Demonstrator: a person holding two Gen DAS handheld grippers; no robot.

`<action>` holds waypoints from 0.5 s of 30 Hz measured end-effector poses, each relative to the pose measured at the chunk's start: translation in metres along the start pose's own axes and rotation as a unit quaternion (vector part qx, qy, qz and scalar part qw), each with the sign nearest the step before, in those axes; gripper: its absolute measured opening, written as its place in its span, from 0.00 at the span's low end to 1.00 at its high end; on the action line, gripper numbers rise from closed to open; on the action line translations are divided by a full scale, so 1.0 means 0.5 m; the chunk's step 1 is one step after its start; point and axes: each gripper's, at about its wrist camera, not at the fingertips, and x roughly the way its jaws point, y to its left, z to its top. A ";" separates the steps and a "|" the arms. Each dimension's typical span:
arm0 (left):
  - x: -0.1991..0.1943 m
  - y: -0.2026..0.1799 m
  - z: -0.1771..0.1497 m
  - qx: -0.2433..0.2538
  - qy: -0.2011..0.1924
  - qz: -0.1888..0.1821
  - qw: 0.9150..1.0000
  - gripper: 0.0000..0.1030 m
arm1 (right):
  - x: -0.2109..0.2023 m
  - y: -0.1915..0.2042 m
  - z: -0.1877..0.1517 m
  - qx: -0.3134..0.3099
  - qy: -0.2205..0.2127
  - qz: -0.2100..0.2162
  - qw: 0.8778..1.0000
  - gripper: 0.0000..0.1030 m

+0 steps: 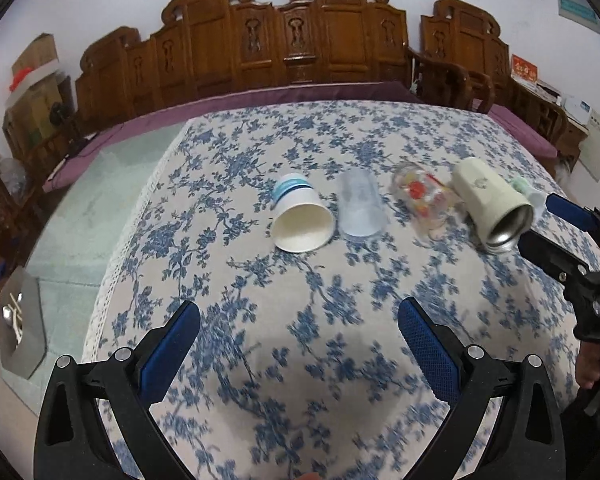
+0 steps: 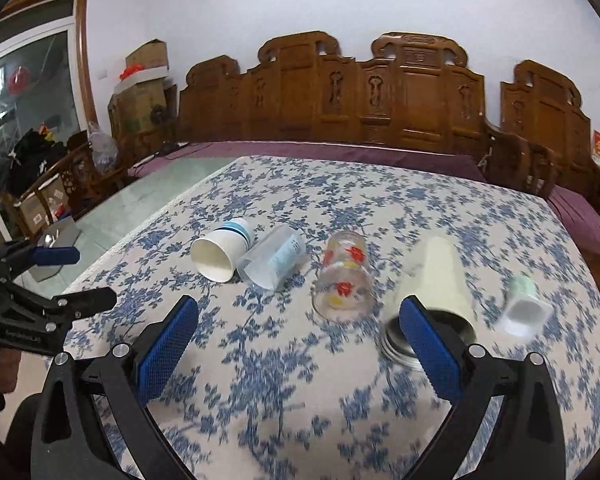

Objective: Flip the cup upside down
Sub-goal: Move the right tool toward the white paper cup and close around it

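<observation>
Several cups lie on their sides in a row on the floral tablecloth [image 1: 300, 320]: a white paper cup with blue stripes [image 1: 300, 216] [image 2: 222, 254], a clear plastic cup [image 1: 360, 208] [image 2: 272, 260], a glass with red flowers [image 1: 424, 196] [image 2: 344, 280], a cream steel-lined tumbler [image 1: 492, 204] [image 2: 436, 280], and a small pale green cup [image 2: 524, 304]. My left gripper [image 1: 300, 312] is open and empty, in front of the paper cup. My right gripper [image 2: 300, 308] is open and empty, its right finger near the tumbler's mouth; it also shows in the left wrist view [image 1: 540, 220].
A carved wooden bench [image 2: 380, 100] with a purple cushion runs behind the table. The table's left part is bare green glass [image 1: 100, 208]. A small grey metal plate [image 1: 20, 320] lies there. Boxes and clutter stand at the left wall.
</observation>
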 end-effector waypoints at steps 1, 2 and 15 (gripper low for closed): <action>0.012 0.007 0.006 -0.002 0.003 0.000 1.000 0.93 | 0.013 0.002 0.003 -0.004 0.001 0.002 1.000 0.98; 0.027 0.015 0.014 -0.004 0.008 0.001 1.000 0.93 | 0.022 0.003 0.005 -0.007 0.002 0.003 1.000 0.98; 0.210 0.039 0.162 -0.015 0.072 -0.042 0.996 0.79 | 0.080 0.008 -0.020 -0.016 0.019 0.034 0.999 0.98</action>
